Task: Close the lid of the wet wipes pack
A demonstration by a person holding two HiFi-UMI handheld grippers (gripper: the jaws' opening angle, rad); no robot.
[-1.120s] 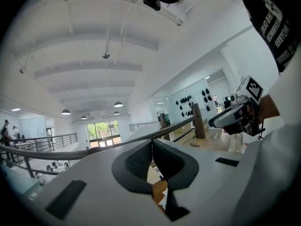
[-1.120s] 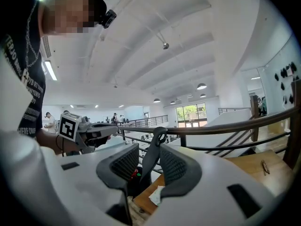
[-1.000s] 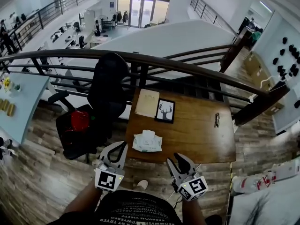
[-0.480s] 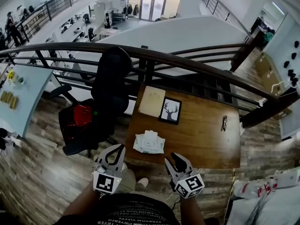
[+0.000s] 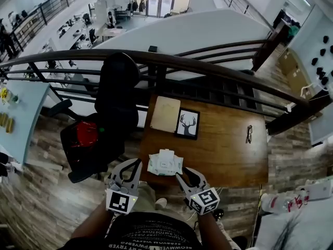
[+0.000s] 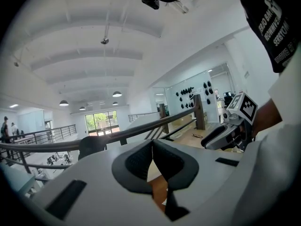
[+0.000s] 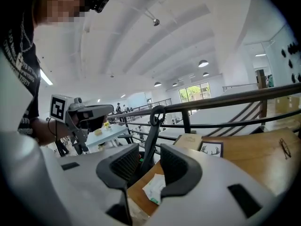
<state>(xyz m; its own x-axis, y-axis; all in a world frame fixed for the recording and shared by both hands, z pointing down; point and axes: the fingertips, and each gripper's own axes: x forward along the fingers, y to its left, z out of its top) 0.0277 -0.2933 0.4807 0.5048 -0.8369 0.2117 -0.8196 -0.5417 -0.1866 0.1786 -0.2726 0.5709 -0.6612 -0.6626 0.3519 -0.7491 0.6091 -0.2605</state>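
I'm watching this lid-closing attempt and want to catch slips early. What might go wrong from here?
1. The wet wipes pack lies loose near the front edge of the desk. A press from the right gripper, whose jaws stand apart and empty, might slide the pack instead of shutting its lid.
2. The left gripper is shut and off the pack, so nothing steadies it.

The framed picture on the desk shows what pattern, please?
The framed picture shows a black stag's head on white, clearest in the head view.
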